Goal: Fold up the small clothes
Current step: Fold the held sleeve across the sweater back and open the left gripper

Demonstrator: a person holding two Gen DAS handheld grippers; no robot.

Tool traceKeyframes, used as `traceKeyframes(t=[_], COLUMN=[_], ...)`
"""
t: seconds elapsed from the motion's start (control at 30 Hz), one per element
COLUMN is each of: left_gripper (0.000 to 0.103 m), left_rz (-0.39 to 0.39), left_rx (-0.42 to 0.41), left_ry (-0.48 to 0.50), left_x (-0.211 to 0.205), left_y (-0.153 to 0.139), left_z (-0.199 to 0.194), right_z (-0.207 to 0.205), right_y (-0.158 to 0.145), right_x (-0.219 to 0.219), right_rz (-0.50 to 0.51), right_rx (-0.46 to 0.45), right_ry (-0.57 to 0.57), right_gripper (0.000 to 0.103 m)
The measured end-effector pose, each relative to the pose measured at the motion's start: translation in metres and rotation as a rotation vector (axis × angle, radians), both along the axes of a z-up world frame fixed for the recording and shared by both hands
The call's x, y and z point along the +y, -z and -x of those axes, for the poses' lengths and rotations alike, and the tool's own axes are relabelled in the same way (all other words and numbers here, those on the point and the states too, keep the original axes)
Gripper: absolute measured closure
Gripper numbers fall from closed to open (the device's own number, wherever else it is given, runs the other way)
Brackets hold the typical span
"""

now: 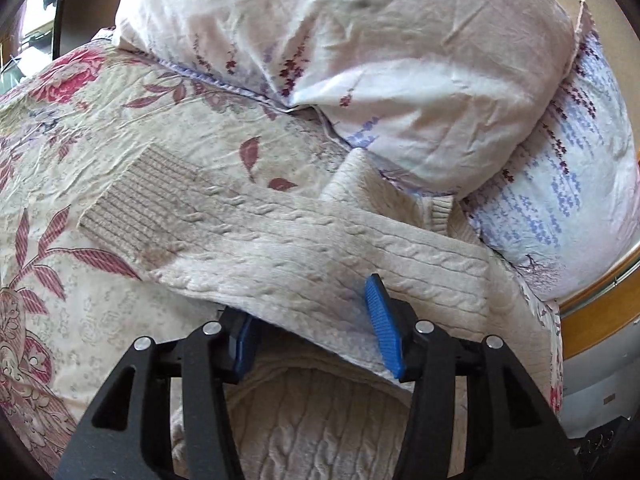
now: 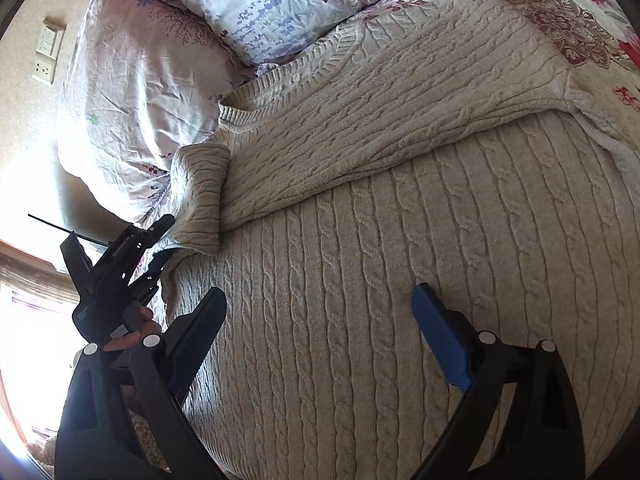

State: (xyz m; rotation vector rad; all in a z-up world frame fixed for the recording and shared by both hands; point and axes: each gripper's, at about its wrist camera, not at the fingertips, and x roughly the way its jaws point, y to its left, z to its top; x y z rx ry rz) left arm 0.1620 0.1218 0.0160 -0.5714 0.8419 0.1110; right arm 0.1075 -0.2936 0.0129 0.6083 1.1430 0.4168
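left tongs [image 1: 316, 332]: apart, sleeve [image 1: 280, 248] edge between pads, unclamped | right tongs [image 2: 320, 332]: apart above sweater [image 2: 380, 260] | sweater on bed [image 1: 80, 300] beside pillows [image 1: 360, 60]

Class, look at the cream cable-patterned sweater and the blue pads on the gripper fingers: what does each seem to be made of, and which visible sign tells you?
Cream cable-patterned sweater: soft knitted yarn, probably wool or cotton, matte; twisted cables and ribbed cuff show. Blue pads: likely rubber or plastic, matte, with fine ridges.

A floral bedspread [image 1: 120, 92] and pillows [image 1: 360, 60] lie below a beige wall [image 2: 24, 128] with switch plates [image 2: 47, 56].
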Motion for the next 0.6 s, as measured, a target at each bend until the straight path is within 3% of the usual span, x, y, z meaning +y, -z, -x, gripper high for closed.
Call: traceKeyframes(t=[0.07,0.23,0.43,0.6], left_gripper=[0.052,0.053,0.053,0.053], left_rz=[0.002,0.135,0.102,0.121], left_rx=[0.011,0.008,-0.068,-0.026], left_ry=[-0.013,-0.008,0.013,-0.077], left_x=[0.005,0.015,0.008,0.026], left_y=[0.004,0.006,-0.012,-0.009], left_z=[0.002,0.004,0.005,0.001], right_z=[-0.001,-0.004,-0.005,-0.005], right_y=[0.0,-0.001,-0.001,-0.002], right_x=[0.0,0.002,-0.001,-0.002], right_rz=[0.001,0.011,0.011,0.006], right_rx=[-0.001,-0.007,-0.009,-0.012], right_ry=[0.0,-0.006,-0.008,-0.008], right_gripper=[0.007,0.006,0.006,0.006])
